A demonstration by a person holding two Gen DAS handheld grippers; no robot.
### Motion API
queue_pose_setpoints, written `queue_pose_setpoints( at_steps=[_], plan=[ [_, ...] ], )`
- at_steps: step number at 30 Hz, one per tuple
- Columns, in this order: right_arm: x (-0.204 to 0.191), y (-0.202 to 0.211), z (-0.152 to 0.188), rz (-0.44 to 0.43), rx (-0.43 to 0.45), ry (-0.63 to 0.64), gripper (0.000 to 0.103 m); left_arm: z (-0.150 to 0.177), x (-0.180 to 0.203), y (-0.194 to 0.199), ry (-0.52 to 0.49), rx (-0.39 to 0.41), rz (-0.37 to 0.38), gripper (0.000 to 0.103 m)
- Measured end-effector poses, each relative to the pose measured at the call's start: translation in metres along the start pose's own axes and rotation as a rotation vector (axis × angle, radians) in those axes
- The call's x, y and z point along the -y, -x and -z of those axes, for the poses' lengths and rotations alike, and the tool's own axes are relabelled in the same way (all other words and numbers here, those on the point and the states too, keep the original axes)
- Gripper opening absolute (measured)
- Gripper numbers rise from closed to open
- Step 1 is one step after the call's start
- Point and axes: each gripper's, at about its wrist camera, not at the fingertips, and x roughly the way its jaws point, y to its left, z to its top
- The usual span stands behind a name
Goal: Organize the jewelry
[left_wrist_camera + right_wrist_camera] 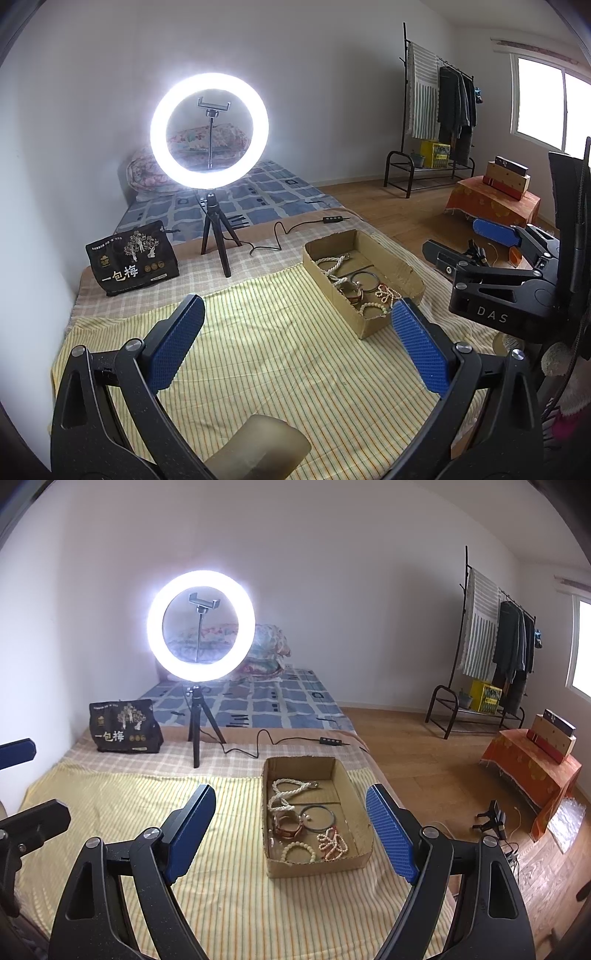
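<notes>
Both jaws are held wide apart and empty, the left gripper (297, 339) and right gripper (291, 834) hovering over the yellow striped bedcover (110, 812). All visible jewelry, including a white bead necklace (284, 794), is seen inside the shallow brown cardboard box (354, 797); apparently little remains.

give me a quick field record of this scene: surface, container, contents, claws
surface: yellow striped cloth spread over a bed
container: open cardboard box on the cloth
contents: white bead necklace, dark bangle, pink bead strand, cream bead bracelet, brown band
left claw: open, empty, short of the box
right claw: open, empty, box between its fingers in view
background: lit ring light on a tripod, black bag
</notes>
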Motion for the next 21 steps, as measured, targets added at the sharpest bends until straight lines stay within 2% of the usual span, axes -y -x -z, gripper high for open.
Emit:
queue_pose_setpoints(
  at_steps=[21],
  plan=[
    [0.0009, -0.0011, 0.0053, 0.012, -0.015, 0.018, 0.084, -0.0034, -0.0008, 0.0054, 0.007, 0.023, -0.029, 0.103]
  ],
)
